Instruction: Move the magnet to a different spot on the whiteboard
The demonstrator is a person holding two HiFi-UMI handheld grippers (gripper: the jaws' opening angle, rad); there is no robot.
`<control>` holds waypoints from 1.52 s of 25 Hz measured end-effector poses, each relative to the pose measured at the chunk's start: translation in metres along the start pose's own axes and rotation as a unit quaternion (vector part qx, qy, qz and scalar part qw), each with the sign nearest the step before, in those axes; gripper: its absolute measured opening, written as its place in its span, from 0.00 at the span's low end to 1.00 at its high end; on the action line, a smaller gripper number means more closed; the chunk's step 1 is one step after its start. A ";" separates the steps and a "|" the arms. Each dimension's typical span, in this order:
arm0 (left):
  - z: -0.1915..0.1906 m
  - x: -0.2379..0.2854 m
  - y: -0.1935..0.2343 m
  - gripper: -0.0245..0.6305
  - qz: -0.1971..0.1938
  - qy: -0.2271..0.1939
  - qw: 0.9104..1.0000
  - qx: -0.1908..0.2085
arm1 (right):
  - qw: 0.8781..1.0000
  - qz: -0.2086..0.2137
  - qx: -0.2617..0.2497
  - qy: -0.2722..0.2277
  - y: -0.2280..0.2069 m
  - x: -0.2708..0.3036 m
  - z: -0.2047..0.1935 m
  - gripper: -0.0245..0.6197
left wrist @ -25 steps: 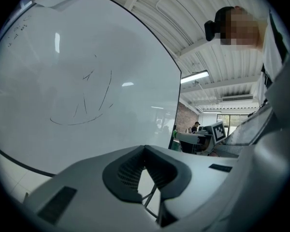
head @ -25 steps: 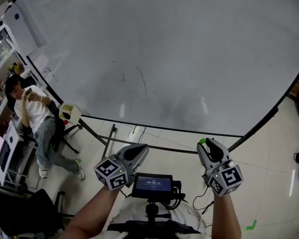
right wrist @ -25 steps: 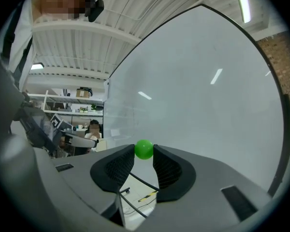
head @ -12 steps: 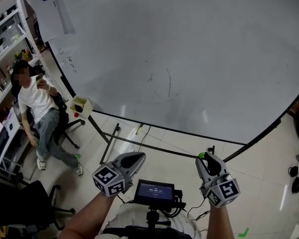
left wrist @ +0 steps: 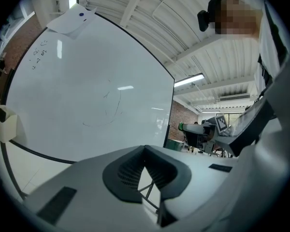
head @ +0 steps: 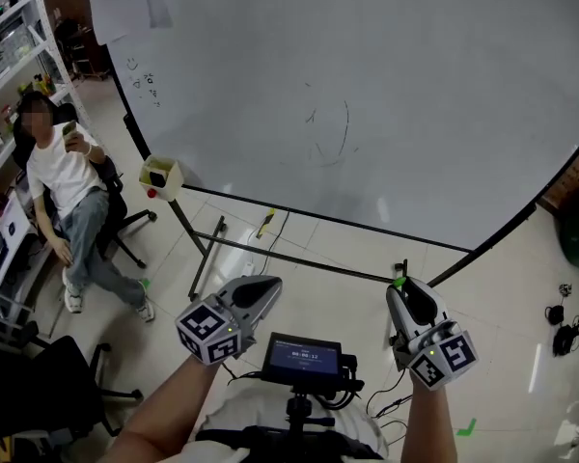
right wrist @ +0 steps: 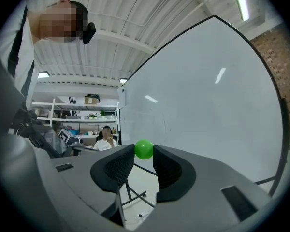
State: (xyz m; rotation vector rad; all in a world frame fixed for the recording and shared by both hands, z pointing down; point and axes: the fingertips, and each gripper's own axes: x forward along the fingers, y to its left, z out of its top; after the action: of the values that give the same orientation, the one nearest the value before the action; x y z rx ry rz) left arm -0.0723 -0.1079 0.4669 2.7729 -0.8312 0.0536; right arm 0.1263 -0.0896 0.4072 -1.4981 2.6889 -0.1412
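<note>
The big whiteboard (head: 386,85) stands ahead of me, with faint pen scribbles (head: 330,133) near its middle. My right gripper (head: 402,285) is held low, short of the board's bottom edge, and is shut on a small green ball magnet (head: 397,282). In the right gripper view the green magnet (right wrist: 144,149) sits pinched between the two tips, with the whiteboard (right wrist: 208,105) to the right. My left gripper (head: 270,287) is also low and away from the board, its jaws shut with nothing in them. The left gripper view shows the whiteboard (left wrist: 87,91) beyond the closed tips.
A sheet of paper (left wrist: 70,21) with a blue magnet (left wrist: 81,14) hangs at the board's upper left. A cream box (head: 160,177) sits at its lower left corner, above the stand's legs (head: 198,263). A person (head: 63,177) sits on a chair at left, beside shelves (head: 10,37).
The view has swung so the board's scribbles sit further right and the seated person higher. Both grippers stay low in front of me, the right still on the green magnet.
</note>
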 end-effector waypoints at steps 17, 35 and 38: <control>-0.027 -0.042 -0.029 0.06 -0.051 0.019 0.998 -0.009 | 1.000 0.011 -0.004 0.007 0.079 -0.024 -0.016 0.28; -0.055 -0.041 -0.044 0.06 -0.071 0.035 0.997 -0.015 | 1.000 0.011 -0.002 0.008 0.085 -0.039 -0.035 0.28; -0.052 -0.033 -0.045 0.06 -0.073 0.035 0.997 -0.012 | 1.000 0.007 0.000 0.005 0.079 -0.040 -0.035 0.28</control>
State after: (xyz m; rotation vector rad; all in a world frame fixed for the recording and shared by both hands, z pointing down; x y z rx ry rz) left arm -0.0741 -0.0411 0.5035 2.7832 -0.6065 0.1123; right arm 0.0774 -0.0121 0.4334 -1.4824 2.7057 -0.1482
